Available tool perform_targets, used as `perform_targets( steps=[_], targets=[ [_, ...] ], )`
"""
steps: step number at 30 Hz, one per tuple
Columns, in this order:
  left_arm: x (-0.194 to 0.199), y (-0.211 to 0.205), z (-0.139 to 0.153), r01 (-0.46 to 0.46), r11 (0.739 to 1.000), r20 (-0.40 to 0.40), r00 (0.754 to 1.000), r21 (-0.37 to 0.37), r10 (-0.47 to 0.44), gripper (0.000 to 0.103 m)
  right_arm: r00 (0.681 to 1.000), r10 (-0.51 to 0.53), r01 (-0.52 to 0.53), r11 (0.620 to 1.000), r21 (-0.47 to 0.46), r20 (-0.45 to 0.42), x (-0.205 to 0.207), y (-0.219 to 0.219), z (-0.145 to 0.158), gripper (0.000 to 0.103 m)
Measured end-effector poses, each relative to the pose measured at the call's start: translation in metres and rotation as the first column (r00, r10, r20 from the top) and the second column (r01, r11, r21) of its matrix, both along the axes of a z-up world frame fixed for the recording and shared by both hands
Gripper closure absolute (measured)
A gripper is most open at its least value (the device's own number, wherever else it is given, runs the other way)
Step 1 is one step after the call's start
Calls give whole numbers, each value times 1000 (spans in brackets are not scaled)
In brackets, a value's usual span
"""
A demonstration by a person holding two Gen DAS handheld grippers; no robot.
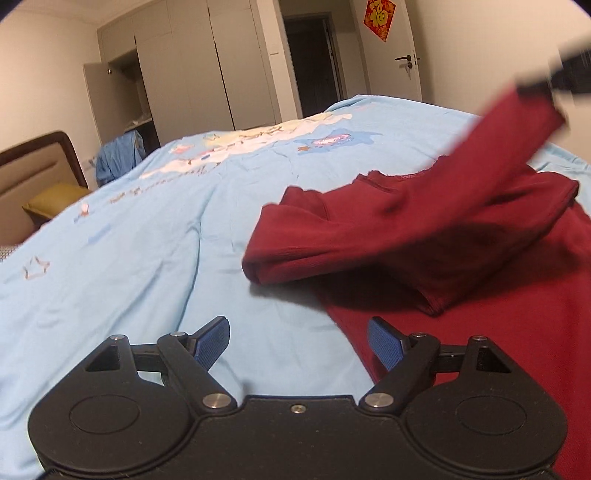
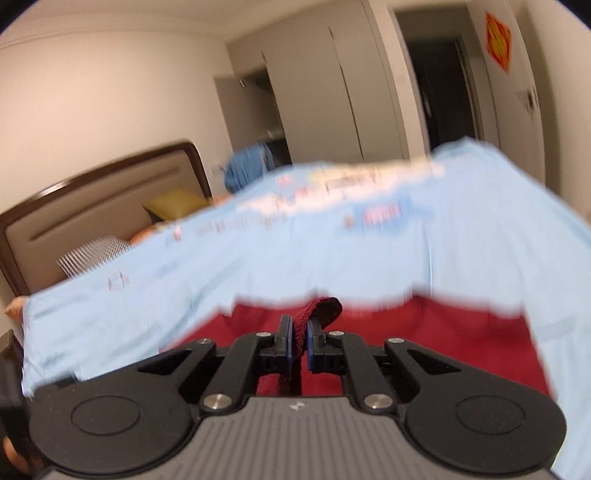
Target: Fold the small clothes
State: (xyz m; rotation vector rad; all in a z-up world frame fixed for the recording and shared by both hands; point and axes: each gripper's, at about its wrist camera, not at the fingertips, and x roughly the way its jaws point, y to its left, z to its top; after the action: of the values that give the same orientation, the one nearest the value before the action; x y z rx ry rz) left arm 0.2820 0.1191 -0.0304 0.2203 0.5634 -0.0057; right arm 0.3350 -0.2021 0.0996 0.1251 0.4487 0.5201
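Observation:
A dark red long-sleeved top [image 1: 461,254] lies on the light blue bedspread [image 1: 129,240], its left sleeve folded across the body. My left gripper [image 1: 299,341] hovers open over the top's lower left edge, with nothing between its blue pads. One sleeve [image 1: 509,140] is lifted up to the upper right, where the blurred right gripper [image 1: 546,83] holds its cuff. In the right wrist view my right gripper [image 2: 300,332] is shut on that red sleeve cuff [image 2: 321,308], with the red top [image 2: 443,350] below it.
A wooden headboard [image 2: 92,210] with a yellow-green pillow [image 2: 173,205] stands at the left. Grey wardrobe doors [image 1: 207,74], a dark doorway [image 1: 314,66] and a white door with a red paper charm [image 1: 380,16] are beyond the bed. Blue clothing [image 1: 118,155] hangs by the wardrobe.

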Motion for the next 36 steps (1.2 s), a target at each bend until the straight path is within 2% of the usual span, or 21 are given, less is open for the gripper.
perform_targets(
  steps=[6,9,12,15,18,20,21,22,23,26,29,32,36],
  targets=[
    [39,-17,-1,-16,998,33,999,55,14,20,983,91,-92,996,0,160,16,18,78,94],
    [61,-24,-1,-26,998,51,998,63,22,22,968,122,-122,992,-17,219,18,30,104,94],
    [79,-23,1,-46,995,67,997,87,40,25,955,123,-113,992,-53,269,15,37,120,94],
    [91,-19,5,-46,995,75,996,94,38,29,954,109,-98,994,-53,280,16,33,126,94],
    [99,-17,8,-19,994,76,997,107,11,41,957,93,-79,995,-63,276,19,26,124,94],
    [104,-20,8,8,993,60,998,120,-15,62,962,80,-67,996,-58,262,23,23,118,94],
    [106,-22,7,12,991,54,998,131,-19,83,964,74,-62,997,-54,254,27,20,114,94],
    [107,-24,7,-3,990,60,998,140,-5,93,966,68,-57,997,-53,247,29,17,110,94],
    [105,-24,8,-28,990,78,997,137,17,95,968,65,-54,997,-52,241,31,15,106,94],
    [100,-14,10,-132,988,128,984,82,121,96,975,55,-46,998,-47,215,33,5,91,94],
    [94,7,4,-208,978,95,973,-28,209,96,988,32,-28,999,-23,154,34,-8,57,94],
    [94,21,-12,-215,972,13,976,-92,217,96,999,7,-7,1000,-18,40,35,-20,7,94],
    [87,20,-20,-159,985,-2,987,-67,159,94,993,-30,28,999,-16,-118,32,-38,-54,94]
  ],
)
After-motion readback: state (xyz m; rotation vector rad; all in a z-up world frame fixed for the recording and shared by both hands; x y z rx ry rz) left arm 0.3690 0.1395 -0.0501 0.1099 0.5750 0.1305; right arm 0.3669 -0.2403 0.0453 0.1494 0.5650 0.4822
